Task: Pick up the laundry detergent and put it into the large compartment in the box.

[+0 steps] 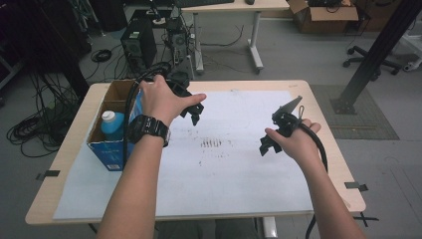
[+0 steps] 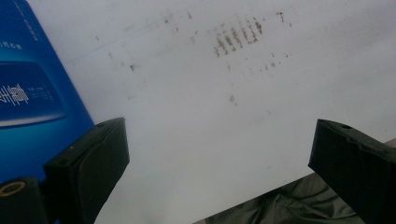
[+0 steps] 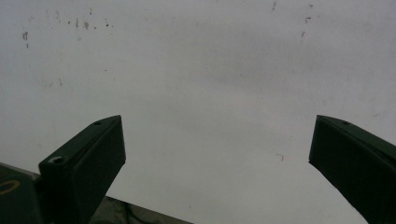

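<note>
My left gripper (image 1: 195, 114) hangs over the white sheet (image 1: 234, 164), just right of a blue cardboard box (image 1: 112, 149) standing at the table's left side. A blue bottle with a white cap (image 1: 112, 124) stands upright inside that box. In the left gripper view the left gripper (image 2: 219, 154) is open with nothing between its jaws; the box's blue side (image 2: 32, 93) is at the left, and brown smudges (image 2: 238, 37) mark the sheet ahead. My right gripper (image 1: 265, 146) hovers over the sheet's right part. Its own view shows the right gripper (image 3: 217, 154) open above bare white sheet (image 3: 205, 70).
The wooden table (image 1: 326, 124) shows a bare margin around the sheet. On the floor beyond stand a computer tower (image 1: 138, 45), loose cables (image 1: 35, 129), a desk leg (image 1: 255, 40), a cardboard box (image 1: 323, 15), a chair base (image 1: 370, 62) and a slanted black post (image 1: 378, 55).
</note>
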The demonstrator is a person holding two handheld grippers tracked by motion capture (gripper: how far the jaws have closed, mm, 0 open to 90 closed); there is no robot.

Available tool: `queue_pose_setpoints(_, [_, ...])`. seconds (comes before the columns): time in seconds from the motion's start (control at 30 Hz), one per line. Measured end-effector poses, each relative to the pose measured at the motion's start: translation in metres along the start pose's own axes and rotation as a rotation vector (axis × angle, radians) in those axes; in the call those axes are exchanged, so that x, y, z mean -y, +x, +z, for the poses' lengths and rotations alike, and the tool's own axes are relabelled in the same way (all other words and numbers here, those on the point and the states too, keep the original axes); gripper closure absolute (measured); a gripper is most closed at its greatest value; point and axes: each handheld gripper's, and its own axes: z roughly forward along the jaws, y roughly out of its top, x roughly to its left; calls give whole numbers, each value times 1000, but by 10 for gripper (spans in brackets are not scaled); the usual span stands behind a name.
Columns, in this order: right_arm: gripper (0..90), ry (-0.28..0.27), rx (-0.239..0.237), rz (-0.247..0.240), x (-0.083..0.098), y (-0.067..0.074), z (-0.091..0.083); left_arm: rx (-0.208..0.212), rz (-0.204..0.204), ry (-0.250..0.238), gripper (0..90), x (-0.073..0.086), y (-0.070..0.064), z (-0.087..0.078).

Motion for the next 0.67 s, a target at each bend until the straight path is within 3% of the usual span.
queue_pose_setpoints(0.67, [39,-3,-1,6,2,-1,0,-4,15,8,51,-2,-5,4])
